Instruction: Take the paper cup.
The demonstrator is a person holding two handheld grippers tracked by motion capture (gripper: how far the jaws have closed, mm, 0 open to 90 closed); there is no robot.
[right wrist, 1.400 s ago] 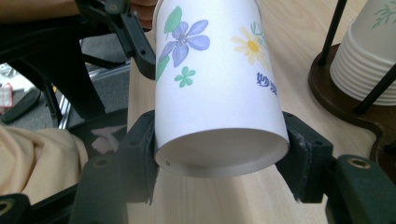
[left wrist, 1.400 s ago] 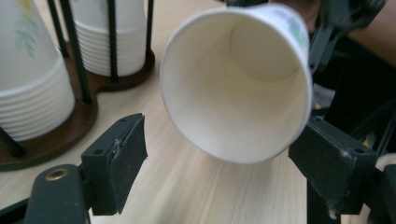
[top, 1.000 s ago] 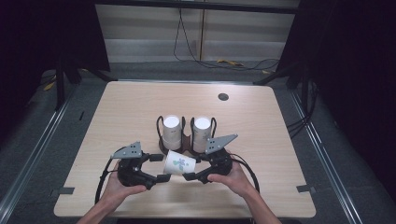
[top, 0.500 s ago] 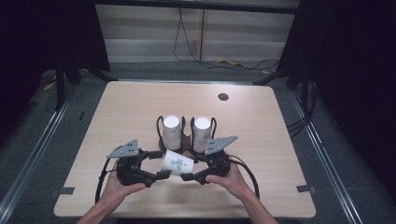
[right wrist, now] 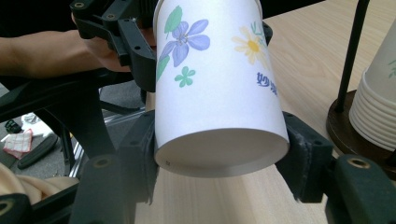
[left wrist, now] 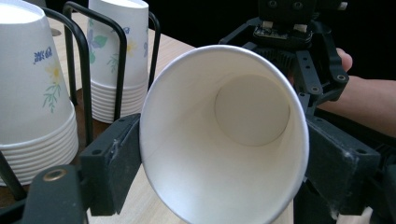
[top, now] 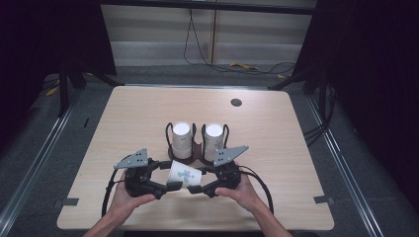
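Lying sideways above the desk, a flowered paper cup is gripped by both the left gripper and right gripper, jaws closed on opposite ends.

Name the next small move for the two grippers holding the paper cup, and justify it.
Probably open the left gripper and let go. The paper cup lies on its side between both grippers: the left one clamps its open rim end, the right gripper its base end. Releasing one would likely free the cup to be turned upright or carried to the stacks.
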